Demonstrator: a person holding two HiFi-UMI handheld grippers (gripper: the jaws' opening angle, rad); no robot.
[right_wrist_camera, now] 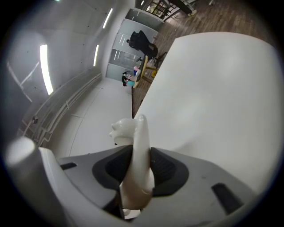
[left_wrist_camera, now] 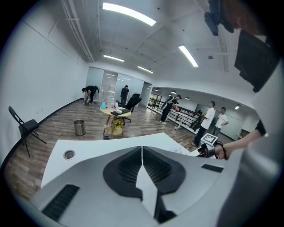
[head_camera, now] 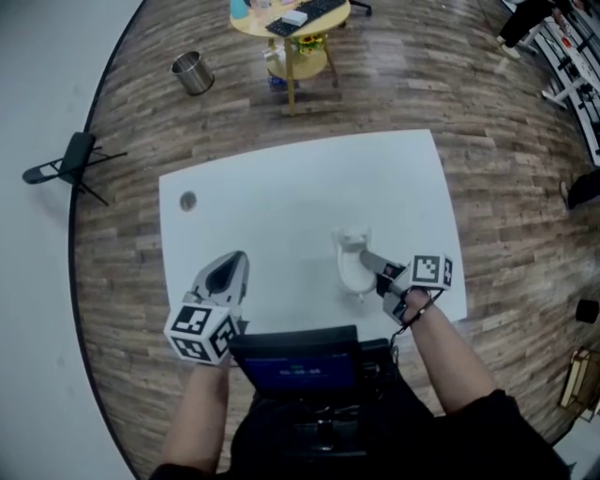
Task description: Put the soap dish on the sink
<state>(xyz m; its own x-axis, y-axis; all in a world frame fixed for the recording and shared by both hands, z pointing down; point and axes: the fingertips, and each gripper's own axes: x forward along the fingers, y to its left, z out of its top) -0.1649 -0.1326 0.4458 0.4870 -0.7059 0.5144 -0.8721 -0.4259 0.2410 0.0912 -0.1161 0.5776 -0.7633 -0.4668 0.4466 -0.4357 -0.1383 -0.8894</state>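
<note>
The wooden floor [head_camera: 506,122] runs all round you, and the white desk [head_camera: 300,178] sits on it right in front of you. Beyond the desk's far edge stands a round yellow table [head_camera: 291,21] with a lower shelf and a keyboard and other small items on top. To its left on the floor is a metal bin [head_camera: 192,72]. Further left and nearer, by the wall, there is a black folding chair [head_camera: 67,165]. Several people [left_wrist_camera: 213,119] stand well away at the far right of the room, near some railings. A dark screen [head_camera: 295,364] hangs at your chest, just over the desk's near edge.

Your left gripper [head_camera: 228,274] is over the near left part of the desk. Its fingers are pressed together with nothing between them. Your right gripper [head_camera: 375,267] is over the near right part of the desk, and its fingers are clamped on the soap dish [right_wrist_camera: 136,164]. The dish is white. It is held edge-on, with its rim sticking out past the fingertips towards the middle of the desk. Whether its far end touches the desk I cannot tell.

A small round metal fitting [head_camera: 187,201] is set into the desk's far left corner, well apart from both grippers and the dish.
</note>
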